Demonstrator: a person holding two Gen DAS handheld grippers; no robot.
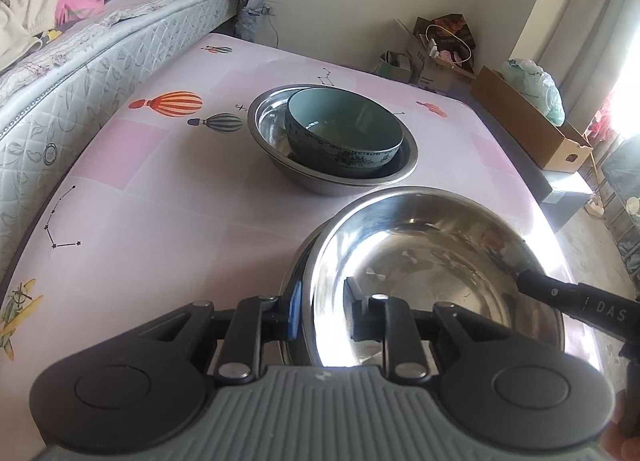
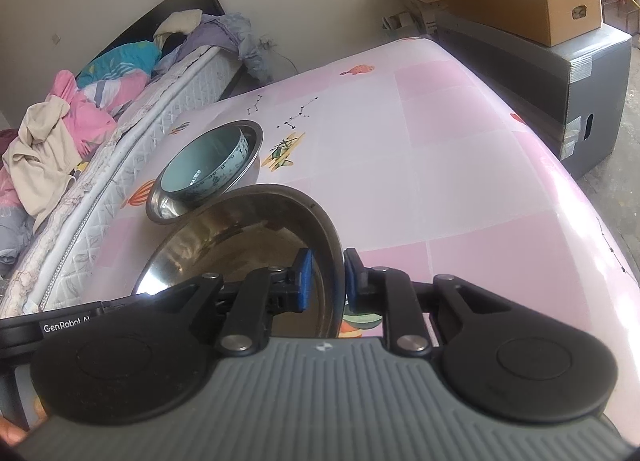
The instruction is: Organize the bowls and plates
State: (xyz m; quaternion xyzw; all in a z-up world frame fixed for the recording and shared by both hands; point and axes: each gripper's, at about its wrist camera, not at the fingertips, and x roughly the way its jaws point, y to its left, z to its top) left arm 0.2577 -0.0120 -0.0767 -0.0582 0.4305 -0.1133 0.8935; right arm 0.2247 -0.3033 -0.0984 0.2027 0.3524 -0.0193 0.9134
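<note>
A large steel bowl [image 1: 432,261] [image 2: 240,237] rests near me on the pink tablecloth [image 1: 160,189]. My left gripper [image 1: 324,311] straddles its near-left rim, one pad outside and one inside, and a gap shows beside the wall. My right gripper [image 2: 328,281] straddles the opposite rim the same way, with its blue pads standing slightly off the metal. One of its black fingers [image 1: 560,295] shows inside the bowl in the left wrist view. Farther back, a second steel bowl [image 1: 268,125] [image 2: 160,209] holds a blue-green ceramic bowl [image 1: 344,125] [image 2: 200,165].
A bed with a quilted mattress [image 1: 80,73] [image 2: 120,165] and piled clothes runs along the table's left side. A cardboard box [image 1: 528,121] [image 2: 520,9] sits on a grey box [image 2: 560,73] beyond the table's right edge. Bare cloth [image 2: 460,181] lies right of the bowls.
</note>
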